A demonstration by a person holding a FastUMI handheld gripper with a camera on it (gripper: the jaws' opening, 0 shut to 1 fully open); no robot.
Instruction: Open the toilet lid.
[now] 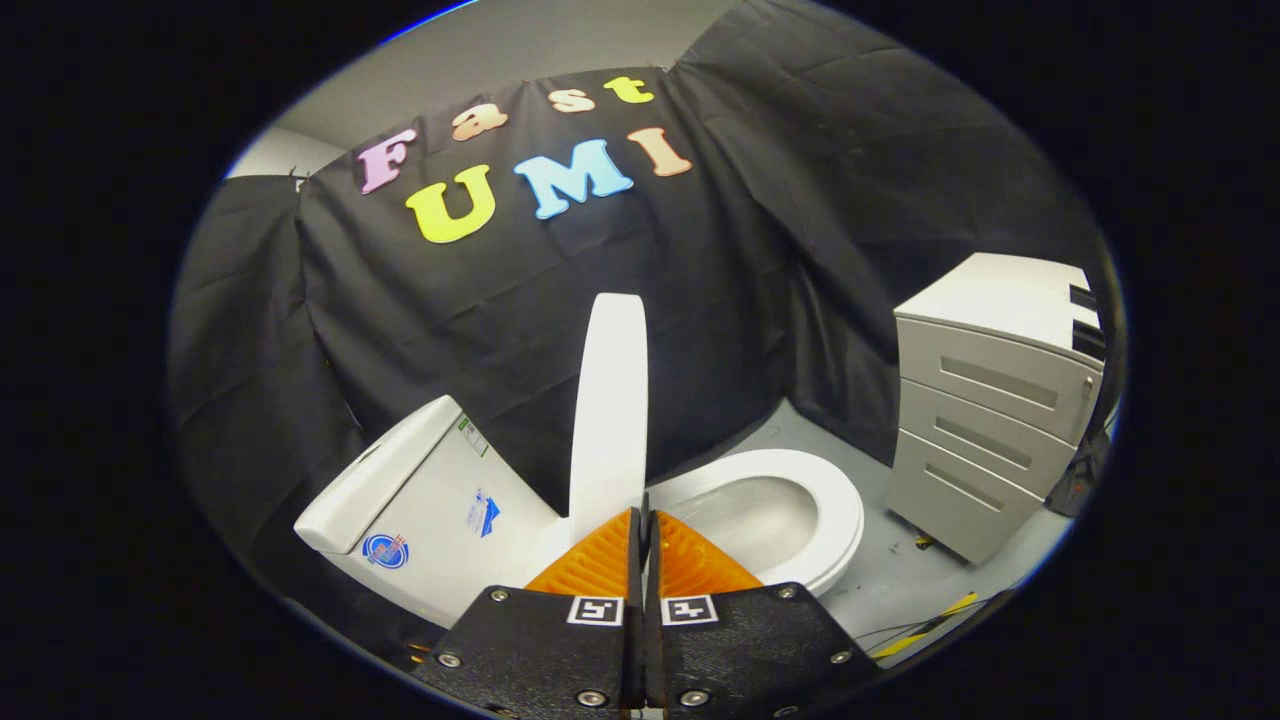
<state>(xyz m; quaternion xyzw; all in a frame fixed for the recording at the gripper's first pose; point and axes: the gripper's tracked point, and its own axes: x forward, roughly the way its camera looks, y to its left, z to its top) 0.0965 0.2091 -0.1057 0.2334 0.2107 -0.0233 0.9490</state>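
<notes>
tongs [643,520] sit closed with fingers together, holding nothing, just before the toilet lid [610,400], which stands upright. one toilet bowl [790,505] lies open; one three-drawer cabinet [985,400] stands beyond it.

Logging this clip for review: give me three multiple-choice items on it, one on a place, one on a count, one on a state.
1. The drawer cabinet stands:
A. beyond the toilet seat, by the wall
B. on the tank
C. between the fingers

2. Drawer fronts on the cabinet:
A. one
B. three
C. six

3. The toilet lid is:
A. flat on the seat
B. raised upright
C. removed

Answers:
1 A, it sits on the floor past the bowl.
2 B, three stacked fronts show.
3 B, it stands on edge above the closed tool.
</notes>
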